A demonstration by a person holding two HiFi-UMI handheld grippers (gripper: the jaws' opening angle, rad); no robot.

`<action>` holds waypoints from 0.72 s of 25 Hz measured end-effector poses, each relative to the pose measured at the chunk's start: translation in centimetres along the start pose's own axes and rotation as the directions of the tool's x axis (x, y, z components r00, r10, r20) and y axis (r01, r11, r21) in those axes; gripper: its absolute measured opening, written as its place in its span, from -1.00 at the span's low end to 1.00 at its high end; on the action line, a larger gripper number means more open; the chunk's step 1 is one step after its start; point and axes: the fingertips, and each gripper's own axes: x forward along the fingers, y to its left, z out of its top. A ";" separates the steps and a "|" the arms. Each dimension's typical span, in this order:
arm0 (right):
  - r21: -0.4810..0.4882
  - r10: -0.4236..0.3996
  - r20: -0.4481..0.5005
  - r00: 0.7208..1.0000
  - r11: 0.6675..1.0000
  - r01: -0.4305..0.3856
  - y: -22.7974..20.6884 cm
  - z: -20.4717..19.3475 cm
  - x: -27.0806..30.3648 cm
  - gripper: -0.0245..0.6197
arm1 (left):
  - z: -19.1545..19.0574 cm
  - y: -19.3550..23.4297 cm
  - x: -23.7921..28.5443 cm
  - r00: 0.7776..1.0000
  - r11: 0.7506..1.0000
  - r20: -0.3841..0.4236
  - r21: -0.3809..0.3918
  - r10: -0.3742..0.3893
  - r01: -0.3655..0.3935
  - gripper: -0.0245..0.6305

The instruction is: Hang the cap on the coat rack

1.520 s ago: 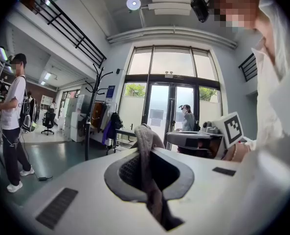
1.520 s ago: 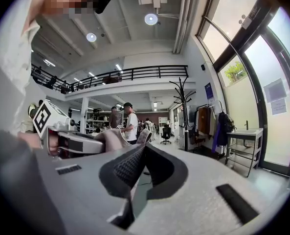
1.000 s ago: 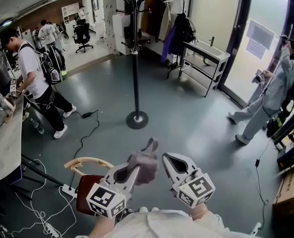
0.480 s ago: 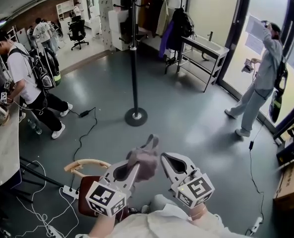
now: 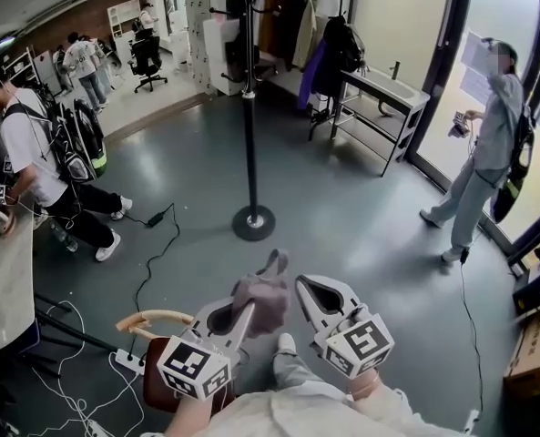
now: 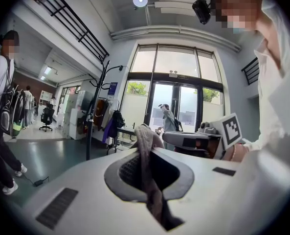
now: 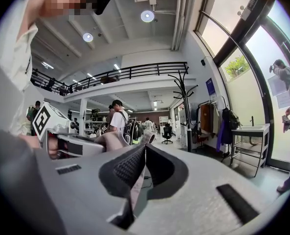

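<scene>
Cap [image 5: 262, 297] is not on the rack. We hold it in the air between both grippers, low in the head view, above the grey floor [image 5: 361, 226]. Left gripper [image 5: 245, 311] is clamped on the cap: the left gripper view shows its jaws pinching a fold of grey-brown fabric that runs up over the tips. Right gripper [image 5: 306, 291] is clenched too, with its jaws together on a thin strip of the cap's edge in the right gripper view. The grippers sit side by side with tips near each other, the cap bunched between them and a strap end sticking up. Coat rack [image 5: 249, 107] stands upright ahead, well apart from the cap: black pole, round base. Chair [image 5: 157, 358] with a curved wooden arm is just below the left gripper. One person [image 5: 42, 144] stands by the bench [image 5: 4, 285] at left, another person [image 5: 488, 153] at the glass door on the right.
</scene>
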 end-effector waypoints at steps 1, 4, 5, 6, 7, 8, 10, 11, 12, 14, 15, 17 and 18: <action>-0.001 0.004 -0.002 1.000 1.000 -0.004 -0.9 0.2 0.8 -0.91 | 0.3 0.6 1.0 1.000 1.000 0.005 -0.003 0.005 -0.005 -0.87; 0.008 0.016 -0.006 1.000 1.000 -0.016 -3.8 0.5 3.2 -0.91 | 1.3 2.2 3.9 1.000 1.000 0.005 -0.012 0.022 -0.022 -0.87; 0.011 0.024 -0.005 1.000 1.000 -0.024 -4.8 0.7 3.9 -0.91 | 1.6 2.6 4.9 1.000 1.000 0.003 -0.014 0.027 -0.027 -0.87; 0.011 0.034 -0.003 0.999 0.999 -0.034 -5.7 1.0 4.6 -0.91 | 2.0 3.1 5.9 0.999 0.999 0.002 -0.015 0.033 -0.033 -0.87; 0.011 0.044 0.000 0.999 0.999 -0.044 -6.7 1.3 5.4 -0.91 | 2.3 3.6 7.0 0.999 0.999 0.002 -0.016 0.039 -0.039 -0.87; 0.011 0.054 0.002 0.999 0.998 -0.054 -7.5 1.5 6.1 -0.91 | 2.8 4.2 8.0 0.999 0.999 0.004 -0.017 0.045 -0.045 -0.87; 0.011 0.070 0.006 0.998 0.997 -0.070 -9.1 1.8 7.5 -0.91 | 3.5 5.4 9.8 0.998 0.998 0.011 -0.018 0.057 -0.056 -0.87; 0.009 0.074 0.009 0.997 0.997 -0.075 -10.0 1.9 8.1 -0.91 | 3.9 6.0 10.7 0.998 0.998 0.016 -0.017 0.063 -0.063 -0.87; 0.007 0.076 0.015 0.997 0.997 -0.076 -11.1 2.1 8.8 -0.91 | 4.3 6.6 11.7 0.997 0.998 0.022 -0.015 0.069 -0.069 -0.87; 0.000 0.077 0.029 0.997 0.997 -0.077 -13.7 2.7 10.2 -0.91 | 5.0 7.8 13.9 0.996 0.997 0.034 -0.008 0.080 -0.080 -0.87; -0.005 0.077 0.035 0.996 0.997 -0.077 -14.9 2.9 10.8 -0.91 | 5.4 8.4 14.9 0.996 0.996 0.039 -0.005 0.085 -0.085 -0.87; -0.011 0.081 0.041 0.996 0.997 -0.080 -16.8 3.2 11.9 -0.91 | 5.8 9.3 16.5 0.994 0.995 0.046 0.000 0.097 -0.097 -0.87; -0.011 0.084 0.042 0.996 0.996 -0.084 -17.4 3.2 12.3 -0.91 | 6.0 9.8 17.2 0.994 0.995 0.049 0.002 0.102 -0.103 -0.87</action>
